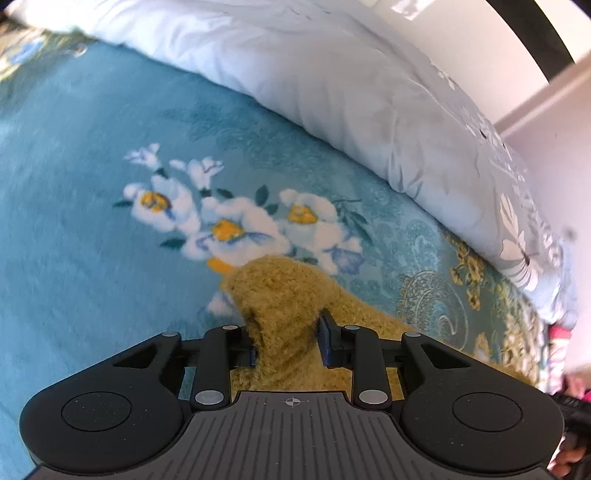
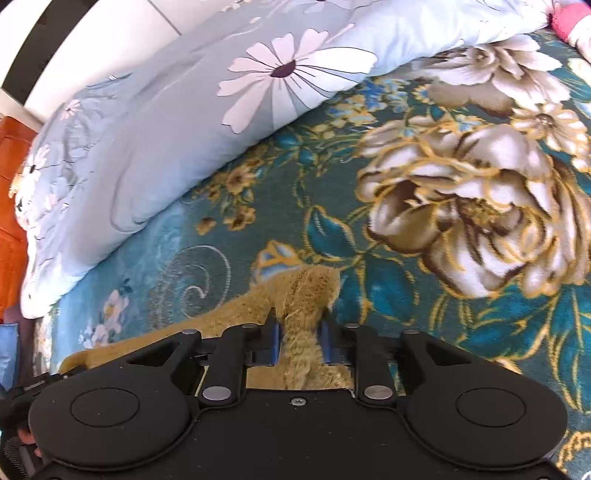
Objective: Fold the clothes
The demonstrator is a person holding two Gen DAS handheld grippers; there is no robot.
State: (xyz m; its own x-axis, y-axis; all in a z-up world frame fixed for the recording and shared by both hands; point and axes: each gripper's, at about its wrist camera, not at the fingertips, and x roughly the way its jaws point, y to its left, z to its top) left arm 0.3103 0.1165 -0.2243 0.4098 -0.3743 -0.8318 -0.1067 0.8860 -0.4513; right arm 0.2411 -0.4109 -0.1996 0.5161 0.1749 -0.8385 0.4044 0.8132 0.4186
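A fuzzy mustard-yellow garment [image 1: 280,291] lies on a teal floral blanket [image 1: 92,229]. My left gripper [image 1: 288,339] is shut on a bunched fold of it, which bulges up between the blue pads. In the right wrist view my right gripper [image 2: 299,338] is shut on another bunched part of the same garment [image 2: 306,295], and the cloth trails off to the lower left. Both grippers hold the fabric just above the blanket.
A pale blue quilt with white daisies [image 1: 332,92] is heaped along the far side of the bed, also in the right wrist view [image 2: 166,122]. The blanket [image 2: 461,206] has a large flower pattern. A white wall [image 1: 443,22] is behind. Pink cloth [image 2: 569,18] lies at the far right.
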